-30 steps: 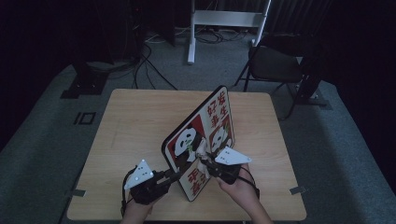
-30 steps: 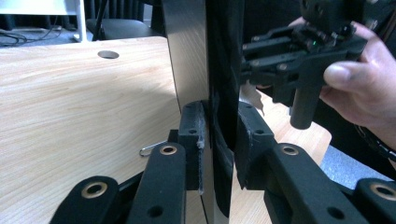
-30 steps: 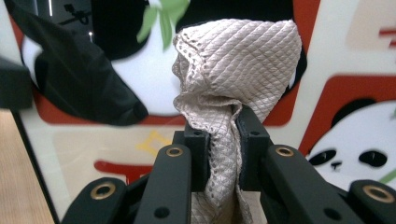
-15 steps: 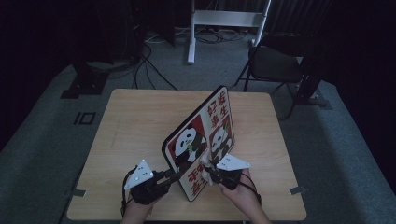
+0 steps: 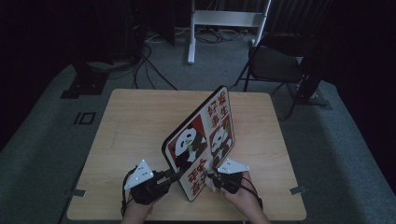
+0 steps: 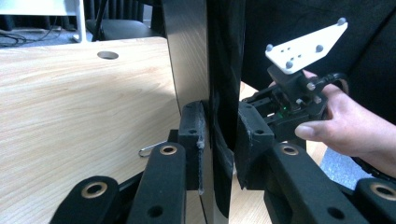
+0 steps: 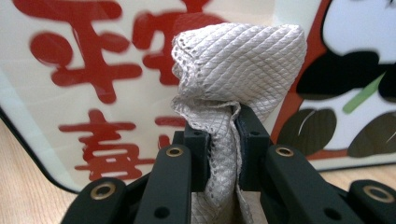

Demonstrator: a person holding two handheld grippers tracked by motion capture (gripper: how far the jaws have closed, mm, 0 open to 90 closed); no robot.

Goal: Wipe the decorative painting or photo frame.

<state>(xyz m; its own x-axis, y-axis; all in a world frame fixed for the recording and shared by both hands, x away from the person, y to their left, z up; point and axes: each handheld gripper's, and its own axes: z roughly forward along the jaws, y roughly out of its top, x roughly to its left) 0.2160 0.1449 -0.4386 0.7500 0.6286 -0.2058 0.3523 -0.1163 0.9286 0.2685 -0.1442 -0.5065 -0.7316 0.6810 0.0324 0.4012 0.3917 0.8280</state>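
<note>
While it stands on its edge near the front of the tabletop (image 5: 140,116), the panda board (image 5: 201,140) leans back and away from the person, its printed face (two pandas, red characters, a black rim) turned toward the right gripper (image 5: 211,176). Its lower corner rests on the wood between the two hands. In the right gripper view the same board (image 7: 84,84) stands close ahead, with red characters on a cream ground and part of a panda at the right.

The left gripper (image 6: 219,140) is clamped on the board's near edge: in its own view one pad presses the pale wood-grain back and the other the dark side, with the board's edge (image 6: 205,56) rising straight up between them. From above, this left gripper (image 5: 175,176) reaches in from the board's left side.

The right gripper (image 7: 222,140) is clenched on a bunched white cloth (image 7: 238,60) with a diamond weave, whose wad bulges above the jaws and lies against the printed face. In the high view the cloth (image 5: 213,185) is a small pale patch at the board's lower right.

A paper clip (image 6: 152,149) lies on the tabletop beside the left gripper. Beyond the tabletop stand a dark folding chair (image 5: 275,65) and a white frame (image 5: 224,18) on the grey floor.
</note>
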